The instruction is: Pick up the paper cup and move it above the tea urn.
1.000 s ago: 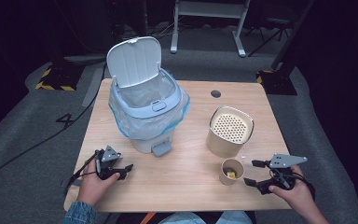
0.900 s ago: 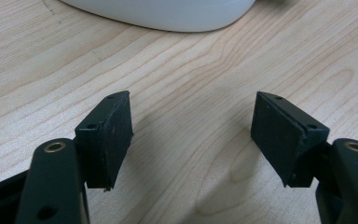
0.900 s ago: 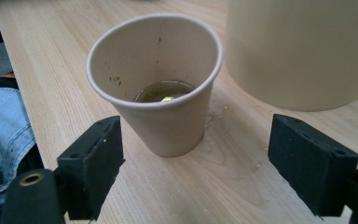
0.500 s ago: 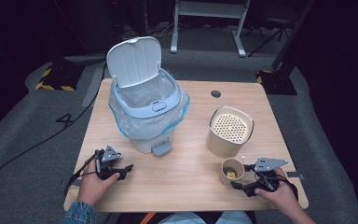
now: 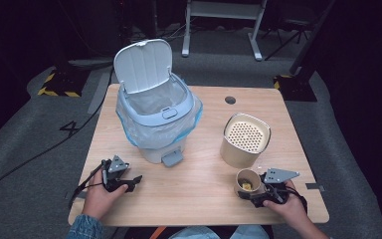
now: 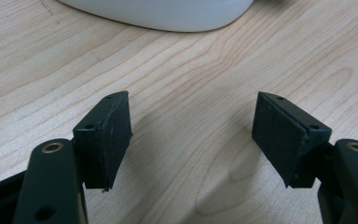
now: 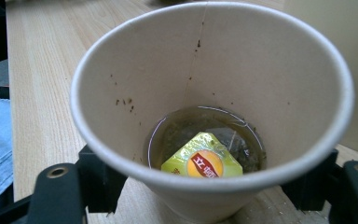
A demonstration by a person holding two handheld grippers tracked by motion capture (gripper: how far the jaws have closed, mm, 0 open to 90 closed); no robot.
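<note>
The right gripper (image 5: 255, 192) is straddling the paper cup (image 5: 247, 181), its jaws closing in from either side, though whether the pads are pressing yet is hard to tell. The cup is standing upright at the near right of the table (image 5: 209, 209), a yellow tea bag tag (image 7: 202, 160) lying in its dregs, just in front of the perforated beige canister (image 5: 245, 140). Over at near left, the left gripper (image 5: 132, 181) is resting with jaws spread wide, nothing between them, the open pedal bin (image 5: 156, 119) beyond it.
</note>
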